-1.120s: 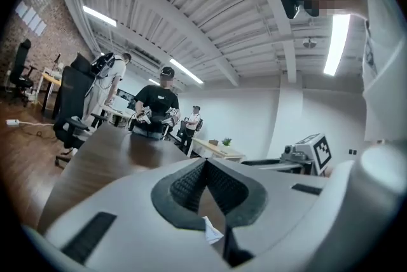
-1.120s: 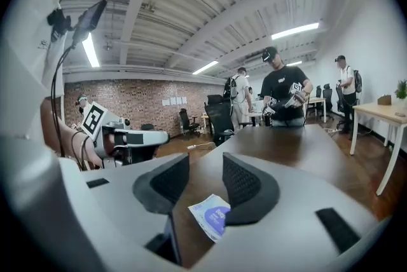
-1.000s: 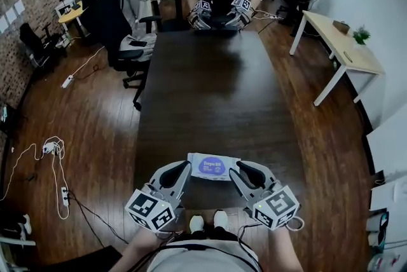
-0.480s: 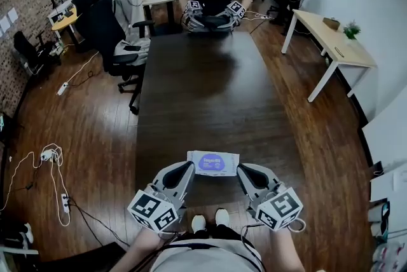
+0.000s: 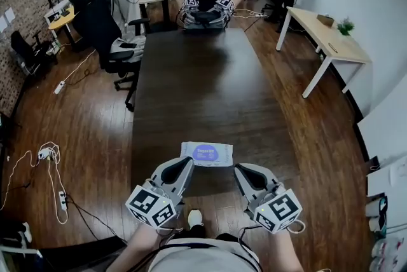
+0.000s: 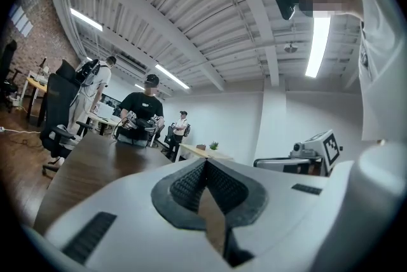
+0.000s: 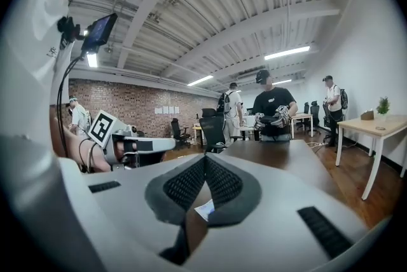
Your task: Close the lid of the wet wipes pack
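My left tool pressed together, empty, my right tool the same, wet wipes pack flat on the dark bench just beyond both

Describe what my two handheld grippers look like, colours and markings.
The left gripper and right gripper are light grey curved shells with black ribbed pads. Each carries a white cube of black square markers; a thin cable loops off the right one.

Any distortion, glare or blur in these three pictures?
Head view: edges bow outward, sheen on the table. Left gripper view: fisheye circle with black corners, ceiling light blown out. Right gripper view: same fisheye, wet wipes pack a blurred sliver.
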### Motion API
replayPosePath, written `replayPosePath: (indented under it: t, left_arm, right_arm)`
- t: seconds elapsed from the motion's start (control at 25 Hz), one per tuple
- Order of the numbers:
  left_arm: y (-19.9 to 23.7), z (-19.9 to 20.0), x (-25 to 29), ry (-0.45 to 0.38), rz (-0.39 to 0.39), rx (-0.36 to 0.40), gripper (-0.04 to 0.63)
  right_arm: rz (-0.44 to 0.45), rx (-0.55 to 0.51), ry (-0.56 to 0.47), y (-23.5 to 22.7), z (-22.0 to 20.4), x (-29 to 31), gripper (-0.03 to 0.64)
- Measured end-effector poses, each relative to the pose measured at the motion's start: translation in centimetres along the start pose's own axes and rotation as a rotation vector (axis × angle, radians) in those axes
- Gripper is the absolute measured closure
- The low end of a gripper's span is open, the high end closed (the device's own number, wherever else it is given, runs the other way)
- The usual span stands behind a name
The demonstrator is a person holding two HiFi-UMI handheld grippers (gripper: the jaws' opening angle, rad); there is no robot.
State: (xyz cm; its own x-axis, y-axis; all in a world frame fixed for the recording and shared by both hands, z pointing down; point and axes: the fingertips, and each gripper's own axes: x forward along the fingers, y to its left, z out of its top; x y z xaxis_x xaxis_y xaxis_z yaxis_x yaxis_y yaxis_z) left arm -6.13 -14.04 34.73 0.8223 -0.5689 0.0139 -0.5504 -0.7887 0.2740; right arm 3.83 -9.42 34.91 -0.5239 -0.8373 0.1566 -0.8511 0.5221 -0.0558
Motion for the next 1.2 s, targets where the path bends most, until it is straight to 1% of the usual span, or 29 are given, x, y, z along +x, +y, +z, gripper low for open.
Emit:
replayPosePath:
  t: [0.08, 0.16, 0.32, 0.48, 0.64, 0.76, 0.92, 1.2]
  left_arm:
    - [-1.4, 0.1, -0.5, 0.003, 0.011, 0.004, 0.594]
    - [-3.5, -0.2, -1.0, 0.002, 0.017, 0.011, 0.594]
    - [-9.3, -1.1, -2.4, -0.009, 0.038, 0.015, 0.594]
    - [-14.8, -2.9, -4.7, -0.031, 0.068, 0.011, 0.594]
    - [-19.6, -5.0, -8.0, -0.015, 0.108, 0.007, 0.594]
    - [-21.7, -5.6, -10.7, -0.017, 0.133, 0.008, 0.594]
    - [-23.6, -4.8, -12.9, -0.030, 0.161, 0.031, 0.594]
    - [-24.8, -4.2, -15.1, -0.038, 0.141, 0.053, 0.594]
  right_arm:
    - [0.014, -0.017, -0.008, 0.8, 0.2, -1.5, 0.609]
    - [0.026, -0.006, -0.025, 1.4, 0.3, -3.6, 0.609]
    - [0.047, 0.022, -0.044, 3.1, -0.8, -8.8, 0.609]
    - [0.053, 0.037, -0.062, 4.8, -2.2, -14.1, 0.609]
    - [0.069, 0.057, -0.055, 6.8, -3.4, -19.2, 0.609]
    - [0.083, 0.063, -0.058, 8.5, -3.6, -21.7, 0.609]
    - [0.097, 0.070, -0.085, 10.0, -3.2, -23.9, 0.609]
    - [0.102, 0.054, -0.096, 12.9, -2.4, -24.6, 0.609]
